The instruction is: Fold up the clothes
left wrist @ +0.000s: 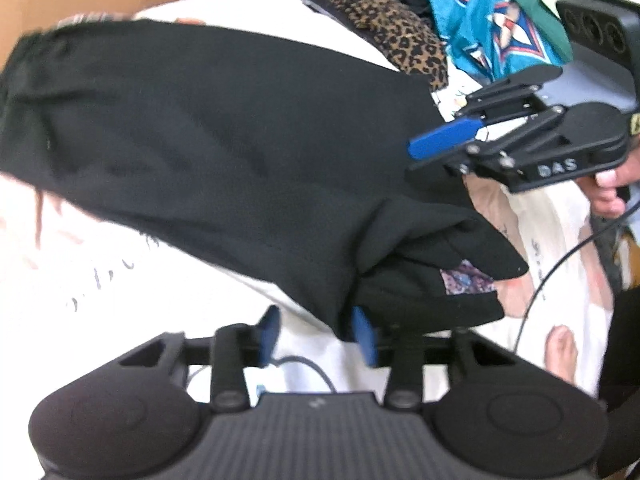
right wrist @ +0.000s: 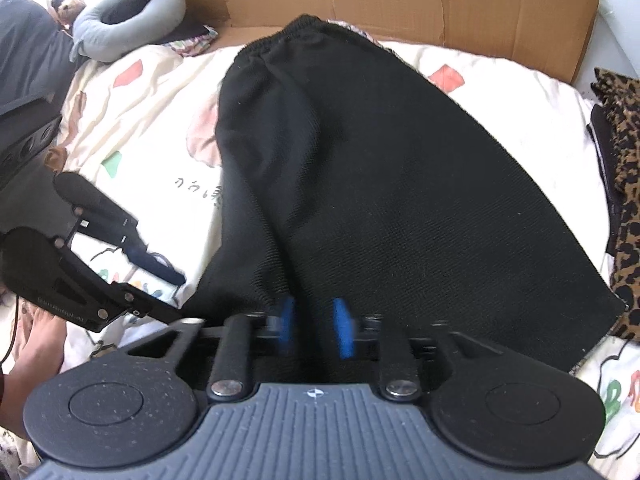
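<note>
Now my left claw (left wrist: 318,330) and right claw (right wrist: 314,326) are both spread, pinching nothing. Soft black knit pants (right wrist: 360,184) lie flat on the bed (right wrist: 160,128); I should smooth them first.

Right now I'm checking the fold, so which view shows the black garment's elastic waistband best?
The right wrist view: the waistband sits sharp at the far end of the black garment. The left wrist view shows it blurred at the left edge.
</note>
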The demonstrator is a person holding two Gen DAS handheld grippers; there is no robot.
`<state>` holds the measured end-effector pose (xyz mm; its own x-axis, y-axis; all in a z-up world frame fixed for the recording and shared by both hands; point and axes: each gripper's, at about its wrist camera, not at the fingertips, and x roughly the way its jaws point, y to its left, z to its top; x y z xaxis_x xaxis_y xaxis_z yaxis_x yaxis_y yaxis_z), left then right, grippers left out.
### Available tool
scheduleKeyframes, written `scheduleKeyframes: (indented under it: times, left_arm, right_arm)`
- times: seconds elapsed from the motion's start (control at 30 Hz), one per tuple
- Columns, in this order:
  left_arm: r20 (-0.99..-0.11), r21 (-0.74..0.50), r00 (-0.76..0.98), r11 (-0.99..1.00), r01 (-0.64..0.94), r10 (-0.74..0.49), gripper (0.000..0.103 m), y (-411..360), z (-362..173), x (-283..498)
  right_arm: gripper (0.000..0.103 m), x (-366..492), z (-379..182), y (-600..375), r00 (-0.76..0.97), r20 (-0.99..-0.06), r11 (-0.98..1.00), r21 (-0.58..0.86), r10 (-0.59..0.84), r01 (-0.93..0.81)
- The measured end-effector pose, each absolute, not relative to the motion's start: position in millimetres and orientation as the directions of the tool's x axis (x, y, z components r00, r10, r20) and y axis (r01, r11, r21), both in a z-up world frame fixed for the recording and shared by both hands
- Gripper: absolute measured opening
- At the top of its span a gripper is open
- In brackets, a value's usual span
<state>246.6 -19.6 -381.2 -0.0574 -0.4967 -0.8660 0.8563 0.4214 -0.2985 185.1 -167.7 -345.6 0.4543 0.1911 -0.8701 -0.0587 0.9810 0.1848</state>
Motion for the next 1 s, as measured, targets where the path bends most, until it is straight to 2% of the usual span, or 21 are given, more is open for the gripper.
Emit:
scheduleKeyframes:
  times: [0.17,0.3,0.37,0.43,0.57,0.6,0.7,1.0]
  left_arm:
    - [-0.872,-0.258,-0.053,0.366,0.894,-0.486,0.046,-36,-383,237]
    - [-0.9,-0.169,0.001,0.352,0.921,-0.436,0.045,-49,-386,231]
    - [-0.911,-0.126,0.028,0.341,0.932,-0.411,0.042,-53,-388,228]
    - [-0.918,-0.087,0.049,0.321,0.943,-0.393,0.033,-57,-388,224]
    - [-0.924,-0.026,0.084,0.283,0.959,-0.372,0.029,-64,-386,215]
    - [-0.924,-0.024,0.086,0.282,0.959,-0.372,0.027,-65,-386,214]
    - [-0.924,-0.053,0.067,0.299,0.953,-0.377,0.008,-65,-385,216]
    - [-0.902,-0.212,-0.023,0.394,0.894,-0.431,0.002,-45,-373,214]
  right_arm:
    - [0.039,165,-337,-164,0.463,-0.866,0.982,0.18,0.188,-0.063]
    - [0.04,149,-338,-161,0.451,-0.871,0.981,0.183,0.194,-0.067]
    - [0.04,143,-341,-158,0.444,-0.874,0.98,0.184,0.196,-0.071]
    - [0.04,139,-344,-154,0.434,-0.88,0.981,0.176,0.193,-0.081]
    - [0.04,134,-350,-149,0.415,-0.887,0.979,0.177,0.204,-0.103]
    - [0.04,134,-351,-148,0.411,-0.888,0.978,0.179,0.207,-0.106]
    - [0.04,133,-352,-149,0.411,-0.886,0.976,0.189,0.215,-0.104]
    - [0.04,131,-352,-155,0.411,-0.876,0.968,0.228,0.252,-0.107]
